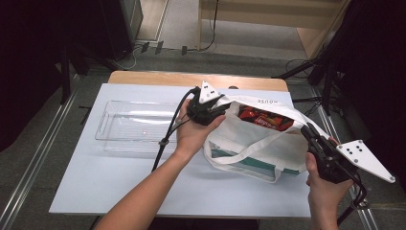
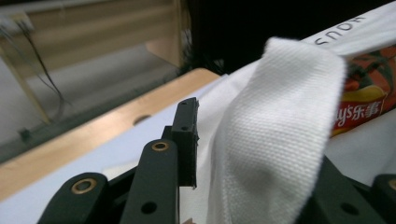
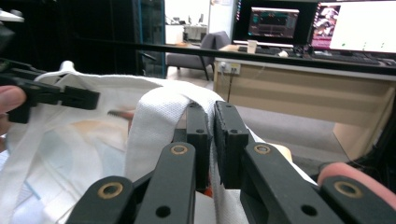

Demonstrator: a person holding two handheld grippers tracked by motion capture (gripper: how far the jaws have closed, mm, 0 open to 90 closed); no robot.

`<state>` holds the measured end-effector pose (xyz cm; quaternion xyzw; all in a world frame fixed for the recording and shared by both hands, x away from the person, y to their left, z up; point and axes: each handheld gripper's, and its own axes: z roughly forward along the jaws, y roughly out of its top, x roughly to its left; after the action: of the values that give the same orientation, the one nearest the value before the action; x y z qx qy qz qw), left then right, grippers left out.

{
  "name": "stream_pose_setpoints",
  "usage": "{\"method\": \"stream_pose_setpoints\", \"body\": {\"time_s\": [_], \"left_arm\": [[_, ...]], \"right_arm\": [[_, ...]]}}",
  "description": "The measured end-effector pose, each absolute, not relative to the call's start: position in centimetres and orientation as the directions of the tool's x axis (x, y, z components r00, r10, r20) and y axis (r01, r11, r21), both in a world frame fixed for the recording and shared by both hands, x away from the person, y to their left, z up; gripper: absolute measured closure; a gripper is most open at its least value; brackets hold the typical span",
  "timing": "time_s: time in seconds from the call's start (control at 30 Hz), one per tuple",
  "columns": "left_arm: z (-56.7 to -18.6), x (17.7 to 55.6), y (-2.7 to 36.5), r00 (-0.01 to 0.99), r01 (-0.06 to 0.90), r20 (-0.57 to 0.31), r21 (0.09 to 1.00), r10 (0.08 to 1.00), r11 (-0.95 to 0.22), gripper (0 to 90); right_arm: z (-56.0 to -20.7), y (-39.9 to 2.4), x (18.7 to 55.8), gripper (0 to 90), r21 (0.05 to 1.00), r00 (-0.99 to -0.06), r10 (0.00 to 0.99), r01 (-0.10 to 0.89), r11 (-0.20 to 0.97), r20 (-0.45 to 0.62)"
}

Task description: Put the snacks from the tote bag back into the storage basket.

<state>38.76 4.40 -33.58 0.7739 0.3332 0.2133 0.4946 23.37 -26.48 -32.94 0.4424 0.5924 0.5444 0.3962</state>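
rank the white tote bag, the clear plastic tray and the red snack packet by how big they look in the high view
1. white tote bag and clear plastic tray: they look alike in spread, so no firm order.
2. red snack packet: clearly smallest, though the bag hides part of it.

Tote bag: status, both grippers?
Left gripper shut on near strap of tote bag. Right gripper shut on far strap, mouth held open. Snack packet inside. Clear tray beside, nothing blocking.
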Motion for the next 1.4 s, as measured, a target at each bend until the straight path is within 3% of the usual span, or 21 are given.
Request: {"method": "stream_pose_setpoints", "body": {"time_s": [0.1,0.2,0.23,0.33,0.53,0.67,0.73,0.8,0.87,0.93,1.0,1.17,1.3,1.4], "left_arm": [[-34.7,40.5,3.8,0.665,0.362,-0.044,0.892,0.745,-0.27,63.6],[-35.8,41.3,3.3,0.658,0.399,-0.066,0.875,0.75,-0.273,64.8],[-36.0,41.3,3.2,0.667,0.404,-0.069,0.87,0.742,-0.283,67.2],[-36.3,40.4,3.1,0.721,0.37,-0.029,0.861,0.692,-0.349,86.6],[-34.9,37.4,4.9,0.841,0.34,-0.098,0.86,0.533,-0.379,89.8],[-32.1,35.0,5.8,0.95,0.231,-0.116,0.889,0.291,-0.397,89.8],[-30.9,34.4,6.1,0.963,0.194,-0.101,0.906,0.252,-0.378,89.6],[-30.3,34.6,6.5,0.945,0.217,-0.107,0.913,0.31,-0.345,88.9],[-30.9,35.8,7.1,0.914,0.303,-0.199,0.914,0.353,-0.271,82.8],[-32.1,36.9,7.8,0.891,0.387,-0.306,0.899,0.336,-0.206,75.8],[-32.9,37.3,8.1,0.874,0.422,-0.344,0.887,0.342,-0.188,67.4],[-32.3,36.4,7.8,0.879,0.336,-0.222,0.916,0.422,-0.219,60.2],[-31.5,36.4,7.2,0.876,0.3,-0.18,0.93,0.447,-0.214,69.2],[-30.7,36.8,6.6,0.869,0.265,-0.133,0.939,0.476,-0.22,76.4]], "right_arm": [[-33.3,-26.7,23.7,86.1,0.994,-0.29,0.957,0.108,-0.002,0.034],[-33.6,-26.7,23.8,86.2,0.994,-0.291,0.957,0.11,0.008,0.024],[-33.6,-26.7,23.8,86.2,0.994,-0.29,0.957,0.108,0.013,0.019],[-33.6,-26.9,23.7,86.2,0.995,-0.287,0.958,0.102,0.008,0.022],[-33.5,-27.6,23.9,87.9,0.997,-0.267,0.963,0.077,-0.001,0.022],[-32.7,-27.7,24.0,88.5,0.999,-0.258,0.966,0.049,-0.016,0.028],[-31.7,-27.7,24.0,88.6,0.999,-0.259,0.965,0.026,-0.035,0.04],[-30.5,-27.6,23.7,88.5,0.999,-0.252,0.967,-0.008,-0.042,0.039],[-29.7,-27.3,23.7,88.3,1.0,-0.249,0.968,-0.007,-0.028,0.025],[-29.9,-27.2,24.3,87.5,0.999,-0.233,0.972,0.032,-0.015,0.022],[-30.8,-27.3,25.0,85.5,0.996,-0.24,0.969,0.089,-0.031,0.051],[-32.4,-28.0,24.8,75.0,0.994,-0.239,0.967,0.085,-0.071,0.089],[-32.3,-28.1,24.5,87.8,0.997,-0.252,0.966,0.065,-0.037,0.052],[-31.9,-28.0,24.3,89.4,0.997,-0.269,0.962,0.067,-0.023,0.04]]}}
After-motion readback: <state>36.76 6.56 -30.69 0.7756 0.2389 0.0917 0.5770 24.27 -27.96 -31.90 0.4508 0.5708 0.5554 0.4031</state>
